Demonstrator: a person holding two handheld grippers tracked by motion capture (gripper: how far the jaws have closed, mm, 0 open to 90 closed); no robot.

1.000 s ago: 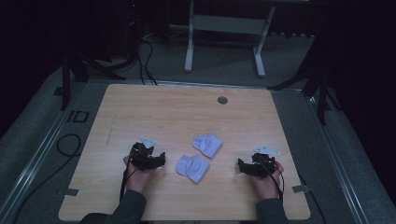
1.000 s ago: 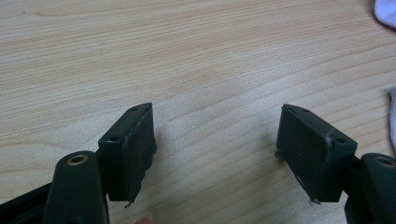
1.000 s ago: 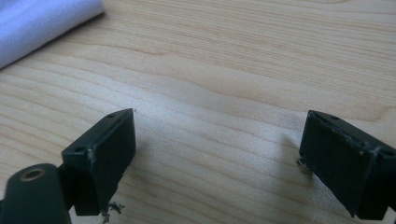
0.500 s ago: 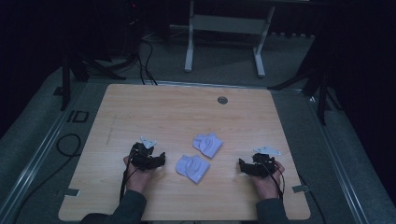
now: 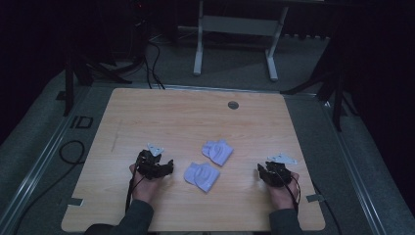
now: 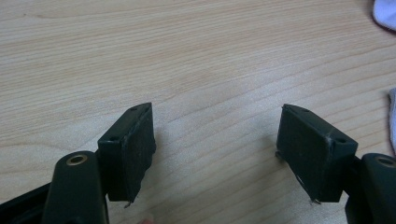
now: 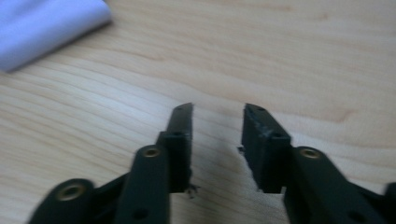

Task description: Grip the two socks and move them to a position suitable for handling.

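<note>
Two white folded cloths lie mid-table, one (image 5: pixel 218 152) farther off and one (image 5: pixel 201 176) nearer. The left gripper (image 5: pixel 165 169) rests on the wood just left of the nearer cloth. Its jaws stand wide open over bare table (image 6: pixel 215 140), and cloth edges (image 6: pixel 385 11) show at the right of its view. The right gripper (image 5: pixel 261 174) lies to the right of the cloths, pointing toward them. Its jaws (image 7: pixel 217 121) have just been closing and now stand a narrow gap apart with nothing between them. A cloth (image 7: pixel 46 28) lies beyond at the upper left.
The wooden table (image 5: pixel 186 117) has a round cable hole (image 5: pixel 233 105) near its far edge and tape tabs at the near corners (image 5: pixel 73 201). A white metal stand (image 5: pixel 235 24) sits on the floor behind, and a cable (image 5: pixel 68 152) lies on the floor at the left.
Both hands and both cloths keep their places. The right gripper looks slightly narrower than before.
</note>
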